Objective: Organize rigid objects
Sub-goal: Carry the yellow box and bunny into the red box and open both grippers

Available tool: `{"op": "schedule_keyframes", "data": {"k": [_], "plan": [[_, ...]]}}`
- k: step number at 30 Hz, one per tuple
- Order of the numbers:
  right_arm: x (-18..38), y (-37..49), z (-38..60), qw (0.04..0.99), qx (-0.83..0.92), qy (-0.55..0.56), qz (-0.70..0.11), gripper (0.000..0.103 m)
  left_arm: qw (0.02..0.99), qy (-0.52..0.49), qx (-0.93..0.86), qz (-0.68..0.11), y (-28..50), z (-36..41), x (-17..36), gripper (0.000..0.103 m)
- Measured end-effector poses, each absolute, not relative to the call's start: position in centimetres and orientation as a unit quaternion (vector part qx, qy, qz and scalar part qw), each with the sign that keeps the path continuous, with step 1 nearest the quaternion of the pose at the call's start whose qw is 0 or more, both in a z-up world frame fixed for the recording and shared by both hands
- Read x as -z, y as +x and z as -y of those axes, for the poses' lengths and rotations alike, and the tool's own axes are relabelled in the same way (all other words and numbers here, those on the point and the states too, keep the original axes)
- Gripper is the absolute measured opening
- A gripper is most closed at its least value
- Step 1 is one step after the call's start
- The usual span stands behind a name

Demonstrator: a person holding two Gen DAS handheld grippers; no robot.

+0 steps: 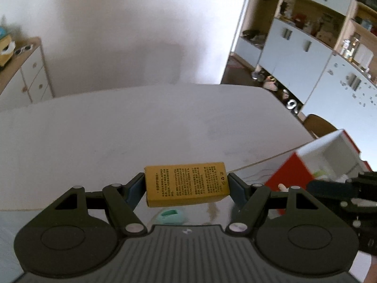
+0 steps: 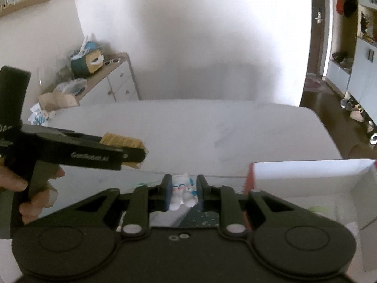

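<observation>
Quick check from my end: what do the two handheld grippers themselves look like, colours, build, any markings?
Both are matte black with scissor-style linkages, silver pivot pins and round discs on either side of a ribbed body. The left gripper and right gripper have dark blue finger pads. Seen side-on from the right wrist view, the left one carries blurred white lettering. A bare hand holds its handle; no sleeve or cables show.

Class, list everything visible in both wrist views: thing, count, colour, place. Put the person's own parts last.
Small box: one, yellow, held in the left tongs above the table.
Figurine: one, white, held in the right tongs.
Storage box: one, red outside and white inside, open, at the right.
Table: one, white, ahead.
Mint object: one, below the small box, partly hidden.
Drawer cabinet: one, white, by the wall.
Left tongs: black, shut.
Right tongs: black, shut.
Hand: one, gripping the left handle.
</observation>
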State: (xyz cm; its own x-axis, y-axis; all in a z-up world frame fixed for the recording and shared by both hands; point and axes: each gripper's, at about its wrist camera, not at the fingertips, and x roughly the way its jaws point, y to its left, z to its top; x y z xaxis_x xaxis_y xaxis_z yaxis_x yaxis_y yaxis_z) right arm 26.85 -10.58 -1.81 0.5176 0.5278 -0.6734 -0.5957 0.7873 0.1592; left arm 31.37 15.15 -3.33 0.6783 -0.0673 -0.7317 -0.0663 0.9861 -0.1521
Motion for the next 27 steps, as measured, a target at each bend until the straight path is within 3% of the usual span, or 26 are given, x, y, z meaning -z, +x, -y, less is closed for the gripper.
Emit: {"op": "schedule_keyframes", "data": {"k": [12, 27], "plan": [[-0.2, 27.5, 18.7, 0.888, -0.294, -0.027, -0.352, 0.021, 0.915, -0.050, 0.055, -0.396, 30.1, -6.8, -0.4, 0.074], [1.9, 31.6, 27.9, 0.892, -0.270, -0.025, -0.361, 0.021, 0.898, -0.029, 0.101, -0.427, 31.7, 6.9, 0.4, 0.074]]}}
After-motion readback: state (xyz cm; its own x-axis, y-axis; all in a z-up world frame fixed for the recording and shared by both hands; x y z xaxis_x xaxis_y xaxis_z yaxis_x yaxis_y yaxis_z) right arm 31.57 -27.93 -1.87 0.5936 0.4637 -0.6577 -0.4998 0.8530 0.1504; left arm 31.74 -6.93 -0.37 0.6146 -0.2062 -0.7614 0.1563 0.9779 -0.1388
